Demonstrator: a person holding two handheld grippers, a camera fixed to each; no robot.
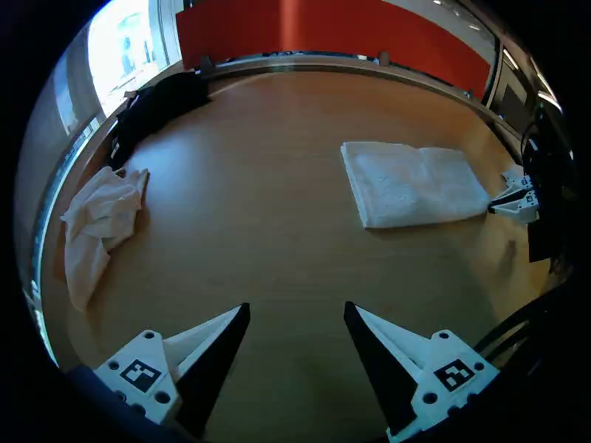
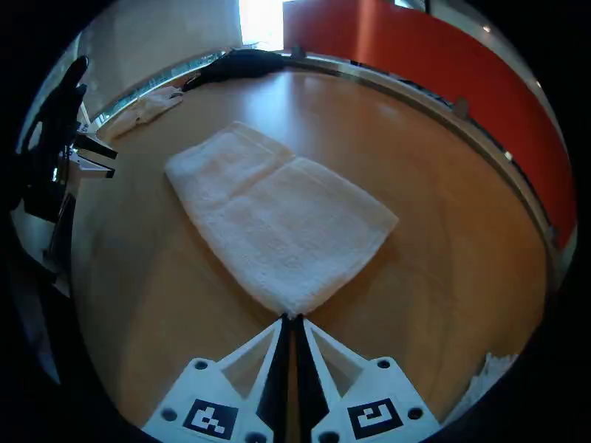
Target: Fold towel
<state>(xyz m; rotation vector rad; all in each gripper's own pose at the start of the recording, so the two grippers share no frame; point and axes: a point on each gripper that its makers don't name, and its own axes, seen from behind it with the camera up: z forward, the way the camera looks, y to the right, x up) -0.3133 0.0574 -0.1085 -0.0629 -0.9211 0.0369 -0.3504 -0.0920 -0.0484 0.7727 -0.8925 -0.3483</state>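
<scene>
A white towel [image 1: 414, 184] [image 2: 281, 214] lies folded and flat on the wooden table [image 1: 258, 221]. My right gripper [image 2: 293, 317] is shut, its tips right at the towel's near corner; no cloth shows between the fingers. In the left gripper view the right gripper [image 1: 492, 206] sits at the towel's right edge. Over bare wood well short of the towel, my left gripper [image 1: 295, 306] is open with nothing between its fingers. The left gripper [image 2: 111, 164] also appears at the far left of the right gripper view, held by a dark-sleeved arm.
A crumpled white cloth [image 1: 100, 221] [image 2: 148, 109] lies near the table's edge by the window. A black bag [image 1: 159, 103] [image 2: 240, 65] sits at the far corner. A red wall [image 1: 332, 29] runs behind the table. More white cloth [image 2: 487, 376] shows at the near right edge.
</scene>
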